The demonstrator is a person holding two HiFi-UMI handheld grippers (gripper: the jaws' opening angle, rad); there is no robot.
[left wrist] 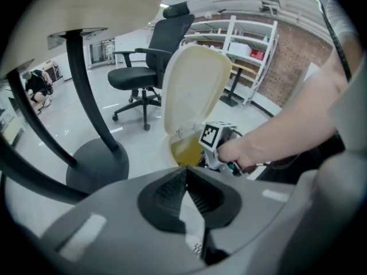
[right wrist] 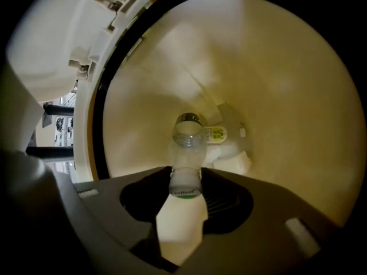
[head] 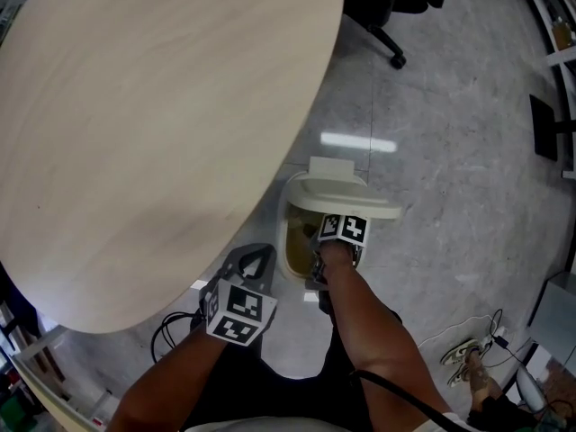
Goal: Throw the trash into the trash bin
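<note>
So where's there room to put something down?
The whole round table top is bare. The floor beyond the bin is bare too. The bin mouth is crowded: the right gripper holds a bottle in it, above white trash at the bottom.

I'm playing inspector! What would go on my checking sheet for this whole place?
Surface: grey floor; round table, nothing seen on it.
Job's things: trash bin with its lid up; clear bottle held inside the bin's mouth.
Clutter: white scraps at the bin's bottom; shoes on the floor.
Grippers: right hand-held gripper shut on the bottle; left hand-held gripper shut, empty, near the bin.
Cables: black cable by the table's edge; more cables near the shoes.
Surroundings: office chair, white shelves.
</note>
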